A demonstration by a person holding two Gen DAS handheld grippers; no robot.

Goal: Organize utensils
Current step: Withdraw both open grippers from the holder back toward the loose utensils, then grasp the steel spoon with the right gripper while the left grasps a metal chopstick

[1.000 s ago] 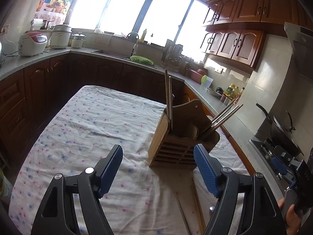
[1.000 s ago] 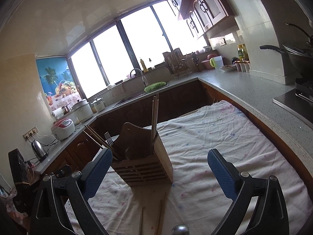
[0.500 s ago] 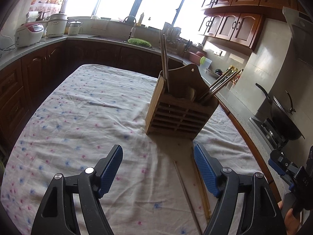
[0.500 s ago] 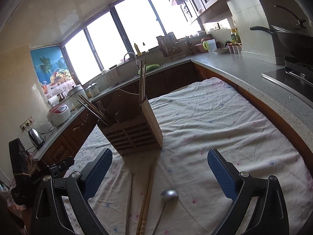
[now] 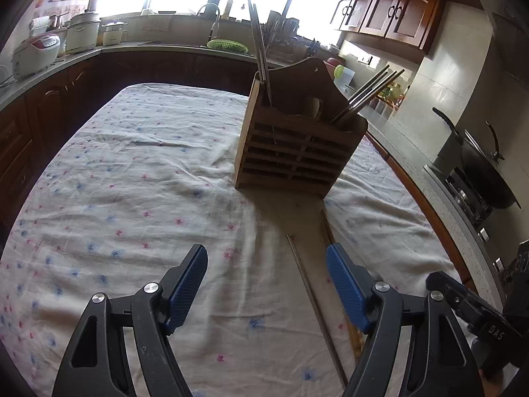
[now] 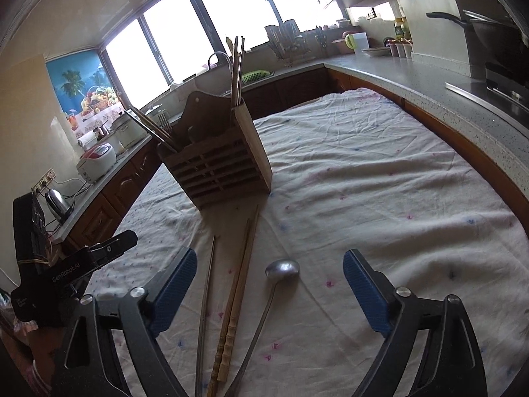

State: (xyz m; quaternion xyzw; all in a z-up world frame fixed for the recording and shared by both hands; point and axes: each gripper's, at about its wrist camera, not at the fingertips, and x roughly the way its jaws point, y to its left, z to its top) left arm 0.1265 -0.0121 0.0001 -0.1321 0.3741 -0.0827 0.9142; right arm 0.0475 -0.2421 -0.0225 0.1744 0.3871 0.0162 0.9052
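Two wooden chopsticks (image 6: 236,301) and spoon (image 6: 281,269) between closing right gripper (image 6: 269,286) jaws, untouched, left gripper (image 5: 266,279) open.

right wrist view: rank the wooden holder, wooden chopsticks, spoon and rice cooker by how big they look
1. Holder, largest.
2-3. Wooden chopsticks and spoon: similar length; both run off the bottom edge, so no ranking.
4. Rice cooker, smallest, though it is far from the camera, so real size is unsure.

Both wrist views look steeply down along their own fingers, near the cloth-covered bench (image 5: 139,172). Both share the wooden utensil holder (image 5: 297,152) at twelve o'clock, the right view seeing it from farther right.
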